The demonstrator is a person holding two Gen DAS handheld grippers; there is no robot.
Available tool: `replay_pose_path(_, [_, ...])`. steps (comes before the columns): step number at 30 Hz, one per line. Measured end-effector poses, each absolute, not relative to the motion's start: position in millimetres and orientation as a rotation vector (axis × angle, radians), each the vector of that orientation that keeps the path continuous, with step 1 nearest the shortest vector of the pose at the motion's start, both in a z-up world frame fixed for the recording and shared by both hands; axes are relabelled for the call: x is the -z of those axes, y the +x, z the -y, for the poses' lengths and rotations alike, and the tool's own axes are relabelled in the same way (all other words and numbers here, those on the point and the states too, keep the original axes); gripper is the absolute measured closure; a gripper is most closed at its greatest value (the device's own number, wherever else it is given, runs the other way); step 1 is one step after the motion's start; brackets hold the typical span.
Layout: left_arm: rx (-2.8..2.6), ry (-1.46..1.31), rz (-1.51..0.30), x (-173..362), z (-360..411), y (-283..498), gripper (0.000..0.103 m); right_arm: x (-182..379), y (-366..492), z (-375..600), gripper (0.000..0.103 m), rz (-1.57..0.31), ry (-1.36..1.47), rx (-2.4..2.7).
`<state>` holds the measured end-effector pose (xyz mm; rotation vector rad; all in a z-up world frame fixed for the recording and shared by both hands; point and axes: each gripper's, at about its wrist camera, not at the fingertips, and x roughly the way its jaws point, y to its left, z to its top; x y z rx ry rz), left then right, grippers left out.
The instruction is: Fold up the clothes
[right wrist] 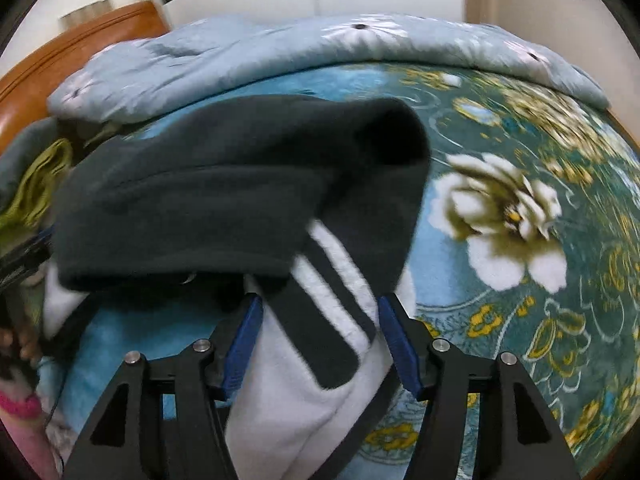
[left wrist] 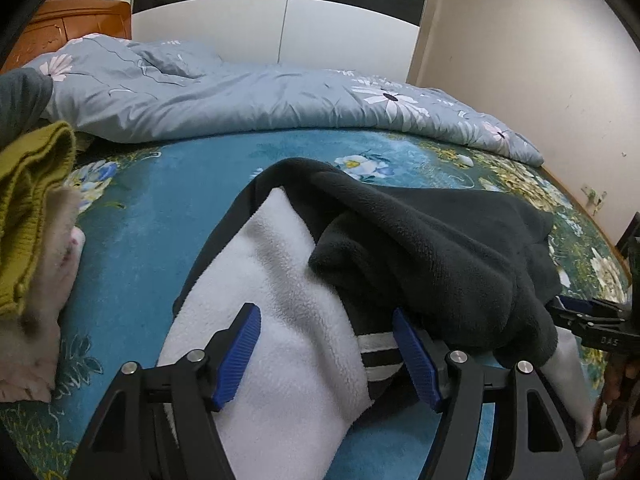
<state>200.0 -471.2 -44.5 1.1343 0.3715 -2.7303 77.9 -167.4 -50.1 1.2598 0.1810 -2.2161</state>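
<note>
A black and white fleece garment [left wrist: 420, 240] lies crumpled on the blue floral blanket [left wrist: 140, 220], its black part folded over the white part [left wrist: 280, 280]. My left gripper [left wrist: 324, 316] is open just above the white fleece; a striped cuff [left wrist: 378, 352] lies by its right pad, and neither pad presses the cloth. In the right wrist view the garment [right wrist: 200, 200] fills the middle. My right gripper [right wrist: 320, 302] is open over the striped cuff [right wrist: 332, 288], which lies loose between the pads. The right gripper [left wrist: 592, 320] also shows at the left wrist view's right edge.
A pile of clothes sits at the left: an olive knit [left wrist: 32, 200] on a pale pink garment [left wrist: 44, 300]. A grey-blue floral quilt [left wrist: 240, 96] is bunched along the far side of the bed. Behind it stand a wooden headboard [left wrist: 72, 28] and a white wardrobe [left wrist: 280, 8].
</note>
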Motion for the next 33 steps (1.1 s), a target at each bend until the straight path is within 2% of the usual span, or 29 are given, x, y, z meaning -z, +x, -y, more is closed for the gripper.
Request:
replay_pose_path(3, [2.725, 1.138, -0.334, 44.8, 466.3, 191.1, 0.031, 54.2, 76.9, 166.0, 0.041, -0.13, 1.266, 2.226])
replay_pose_path(4, [2.726, 1.139, -0.327, 44.3, 464.3, 188.6, 0.031, 53.8, 77.3, 166.0, 0.046, -0.122, 1.257, 2.23])
replay_pose_path(5, [2.725, 1.14, -0.324, 44.0, 462.6, 187.1, 0.031, 53.2, 76.4, 165.7, 0.053, -0.113, 1.248, 2.23])
replay_pose_path(6, [2.725, 1.14, -0.323, 43.7, 461.2, 186.6, 0.031, 52.5, 75.5, 165.4, 0.071, -0.104, 1.239, 2.229])
replay_pose_path(8, [2.726, 1.141, -0.321, 42.9, 460.8, 186.2, 0.031, 48.9, 73.0, 163.2, 0.089, -0.086, 1.222, 2.228])
replay_pose_path(9, [2.729, 1.141, -0.322, 42.5, 461.2, 186.7, 0.031, 46.4, 71.6, 161.5, 0.092, -0.081, 1.213, 2.23])
replay_pose_path(18, [2.766, 1.144, -0.304, 38.1, 455.3, 182.2, 0.031, -5.5, 18.0, 78.7, 0.094, 0.007, 1.109, 2.552])
replay_pose_path(27, [2.824, 1.182, -0.145, 26.2, 444.2, 161.4, 0.031, 32.5, 2.5, 58.0, 0.092, 0.077, 1.254, 2.484])
replay_pose_path(30, [2.847, 1.23, -0.113, 22.3, 445.5, 156.4, 0.031, 31.9, 1.8, 57.0, 0.083, 0.045, 1.24, 2.464])
replay_pose_path(33, [2.872, 1.279, -0.172, 23.3, 450.8, 155.9, 0.031, 18.5, 3.7, 58.8, 0.06, -0.046, 1.18, 2.451])
